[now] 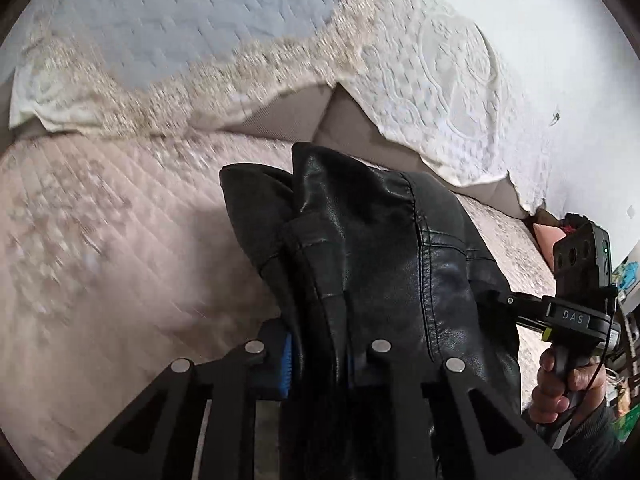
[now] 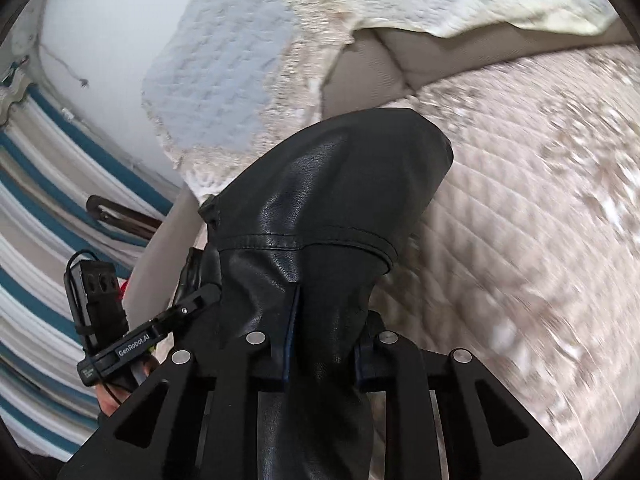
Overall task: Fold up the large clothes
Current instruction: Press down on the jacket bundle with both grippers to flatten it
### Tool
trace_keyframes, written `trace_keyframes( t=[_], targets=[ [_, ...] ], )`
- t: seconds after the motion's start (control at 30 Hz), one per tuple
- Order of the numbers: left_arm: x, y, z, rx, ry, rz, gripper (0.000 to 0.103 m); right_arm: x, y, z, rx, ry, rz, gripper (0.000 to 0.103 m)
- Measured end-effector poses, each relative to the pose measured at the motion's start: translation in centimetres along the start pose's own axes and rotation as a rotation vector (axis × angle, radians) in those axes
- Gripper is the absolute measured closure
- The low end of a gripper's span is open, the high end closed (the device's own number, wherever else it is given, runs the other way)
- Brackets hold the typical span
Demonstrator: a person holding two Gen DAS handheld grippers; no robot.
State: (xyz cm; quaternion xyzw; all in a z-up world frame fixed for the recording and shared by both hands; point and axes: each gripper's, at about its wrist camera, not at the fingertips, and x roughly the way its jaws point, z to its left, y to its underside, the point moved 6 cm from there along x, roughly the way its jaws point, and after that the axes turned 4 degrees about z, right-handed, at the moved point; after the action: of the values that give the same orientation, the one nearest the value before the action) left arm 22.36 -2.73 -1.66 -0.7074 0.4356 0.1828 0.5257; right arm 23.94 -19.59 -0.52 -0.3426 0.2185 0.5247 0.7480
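A black leather jacket (image 1: 384, 256) hangs bunched between both grippers above a bed. My left gripper (image 1: 320, 360) is shut on a thick fold of the jacket, with leather draped over its fingers. My right gripper (image 2: 320, 360) is shut on another part of the jacket (image 2: 320, 216), which rises in front of the lens. In the left wrist view the right gripper (image 1: 576, 312) shows at the right edge, held by a hand, its tips hidden behind the leather. In the right wrist view the left gripper (image 2: 132, 340) shows at the lower left, its tips against the jacket.
A quilted pinkish bedspread (image 1: 100, 240) lies below. A white and blue lace-edged cover (image 1: 200, 40) drapes over the headboard cushions (image 1: 340, 120). A white wall (image 1: 580, 80) is at the right. Striped blue and white fabric (image 2: 36, 240) is at the left in the right wrist view.
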Motion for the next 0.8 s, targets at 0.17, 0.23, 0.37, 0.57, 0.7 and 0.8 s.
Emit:
trace_keyframes(
  t=[0.17,0.23,0.37,0.57,0.7,0.8],
  targets=[
    [-0.1,-2.6,4.1,-0.005,-0.042,-0.017,0.084,4.6,-3.0,2.0,-0.032,-0.017,0.031,0.081],
    [0.7,-3.4,6.1,-0.017,-0.059,-0.014,0.083,6.0,-3.7,2.2,-0.050,-0.011,0.046,0.081],
    [4.1,-2.9,10.7,-0.078,-0.121,0.048,0.077,10.7,-4.1,0.3,-0.042,0.095,0.114,0.066],
    [2.7,-1.5,12.6,-0.103,-0.151,0.028,0.069,9.0,-3.5,0.8,-0.104,0.185,0.071,0.059],
    [-2.1,-1.1,10.5,-0.082,-0.140,-0.066,0.071,6.0,-1.9,3.0,-0.190,0.215,0.051,0.059],
    [-4.9,-0.1,7.0,-0.025,-0.120,-0.120,0.071,5.4,0.2,4.4,-0.254,0.201,0.068,0.059]
  ],
)
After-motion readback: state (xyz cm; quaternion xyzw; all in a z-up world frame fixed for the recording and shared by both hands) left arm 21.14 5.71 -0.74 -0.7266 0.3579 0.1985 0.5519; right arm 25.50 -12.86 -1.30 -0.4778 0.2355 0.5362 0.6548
